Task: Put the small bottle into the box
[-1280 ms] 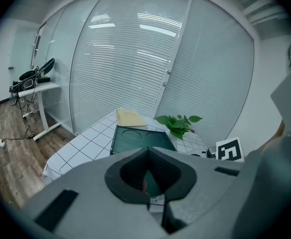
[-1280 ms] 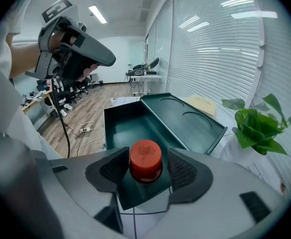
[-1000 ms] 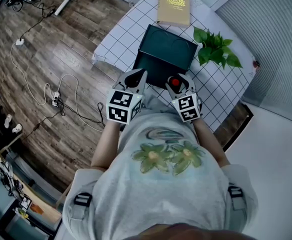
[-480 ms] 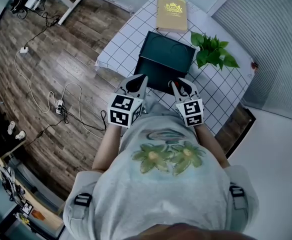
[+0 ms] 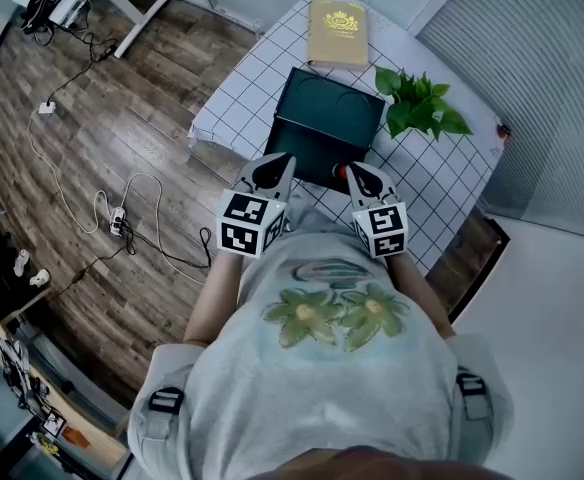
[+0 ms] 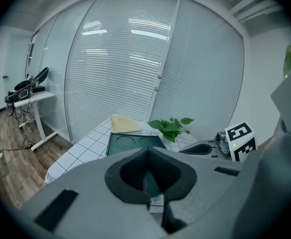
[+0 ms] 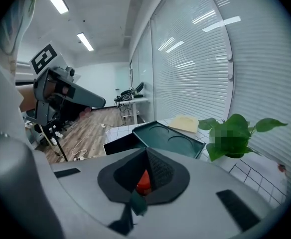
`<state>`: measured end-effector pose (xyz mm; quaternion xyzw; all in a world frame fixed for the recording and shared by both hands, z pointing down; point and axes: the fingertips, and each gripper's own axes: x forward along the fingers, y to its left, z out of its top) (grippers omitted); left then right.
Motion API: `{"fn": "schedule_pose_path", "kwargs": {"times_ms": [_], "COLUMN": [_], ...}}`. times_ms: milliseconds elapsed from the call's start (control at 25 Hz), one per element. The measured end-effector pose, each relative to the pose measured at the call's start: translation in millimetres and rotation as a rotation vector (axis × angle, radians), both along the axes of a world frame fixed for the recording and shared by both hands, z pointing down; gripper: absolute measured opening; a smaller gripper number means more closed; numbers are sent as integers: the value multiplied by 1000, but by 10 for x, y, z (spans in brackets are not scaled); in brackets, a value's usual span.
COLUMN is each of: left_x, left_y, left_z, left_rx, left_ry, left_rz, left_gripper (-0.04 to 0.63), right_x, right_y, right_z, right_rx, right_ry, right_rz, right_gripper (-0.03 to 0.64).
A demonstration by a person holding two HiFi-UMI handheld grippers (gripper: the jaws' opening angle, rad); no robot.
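The right claw (image 5: pixel 355 175) has just closed on the red top of the small bottle (image 7: pixel 143 181) at the near edge of the box (image 5: pixel 324 128), the left claw (image 5: pixel 272 168) closed on nothing, and so shallow a pinch could drop it short.

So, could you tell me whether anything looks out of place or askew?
Nothing stands out: the dark green box lies open on the checked tablecloth, the yellow book and potted plant sit beyond it, and the right gripper has just closed on the red-capped small bottle.
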<state>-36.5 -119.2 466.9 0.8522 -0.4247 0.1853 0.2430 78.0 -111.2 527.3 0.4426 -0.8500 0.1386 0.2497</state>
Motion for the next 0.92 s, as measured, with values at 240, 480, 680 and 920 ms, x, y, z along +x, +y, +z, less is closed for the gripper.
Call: {"fn": "schedule_pose_path", "kwargs": {"times_ms": [240, 480, 680, 920], "left_x": [6, 0, -10, -20], "left_y": [29, 50, 75, 106], "left_z": [11, 15, 17, 17], "left_rx": [1, 0, 0, -1], "left_ry": [1, 3, 0, -2], "left_rz": [1, -3, -6, -11], "left_gripper": [8, 8, 8, 6], "right_x": [43, 34, 30, 21], "right_y": [28, 55, 77, 100], "right_z": [5, 20, 36, 41], "right_rx": [1, -19, -23, -28], "right_ry": [5, 12, 14, 23], "right_rz": [7, 2, -3, -10], "right_gripper": [8, 8, 8, 8]}}
